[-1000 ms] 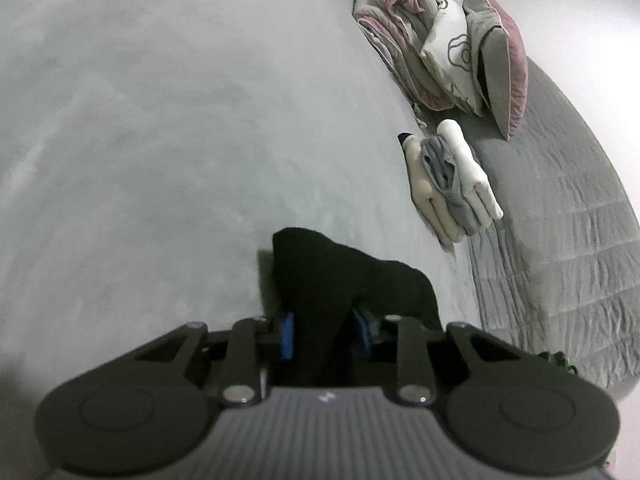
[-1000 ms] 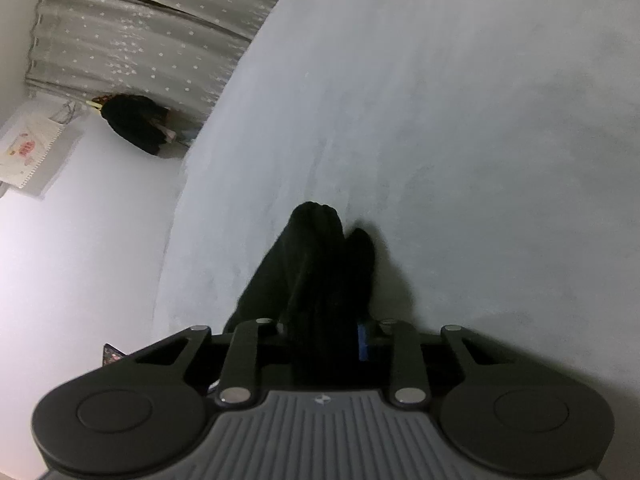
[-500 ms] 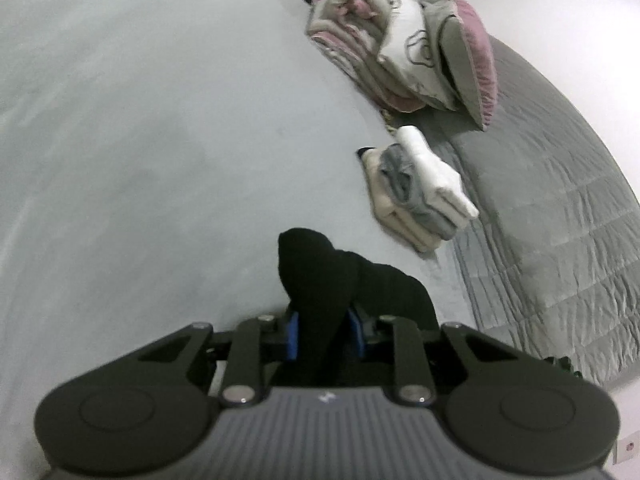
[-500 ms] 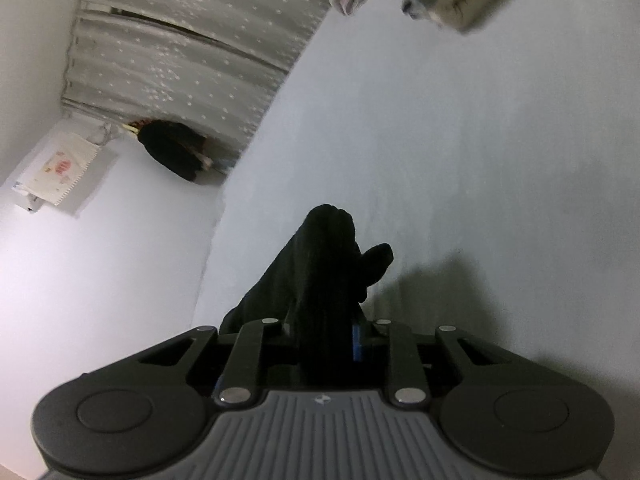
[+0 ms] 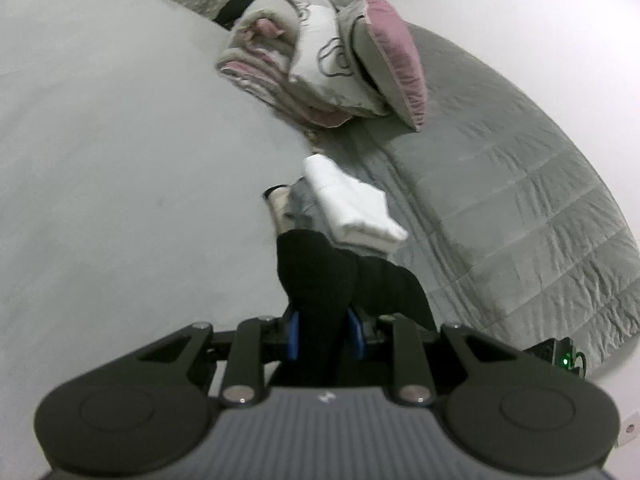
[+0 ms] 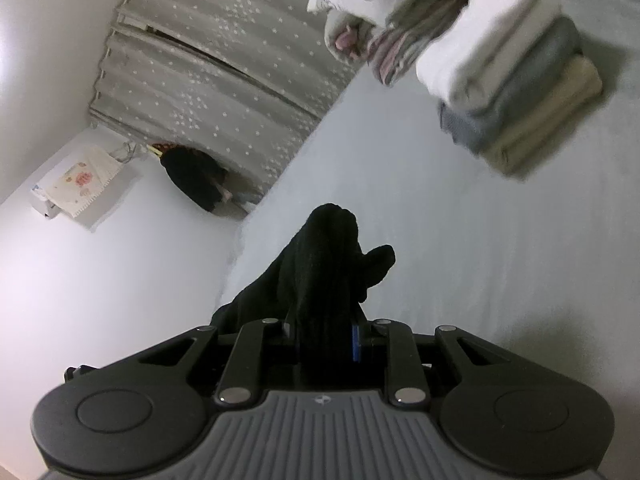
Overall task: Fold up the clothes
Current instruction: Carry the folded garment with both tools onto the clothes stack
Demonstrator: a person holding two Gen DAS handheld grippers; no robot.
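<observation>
Left tool (image 5: 322, 334) and right tool (image 6: 325, 336) each clenched on black garment (image 5: 320, 276); lift level, keep edge taut above bed (image 5: 120, 160).

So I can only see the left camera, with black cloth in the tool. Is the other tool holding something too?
Observer: Yes. The right tool is shut on the black garment too, a bunched part of it sticking up past the fingers.
Operator: What's over on that side of the bed?
Observer: A dark bundle on the floor below a grey starred curtain.
Operator: My folded pile looks white and grey. Anything else in it?
Observer: A beige piece at the bottom of the folded stack, under the grey one.
</observation>
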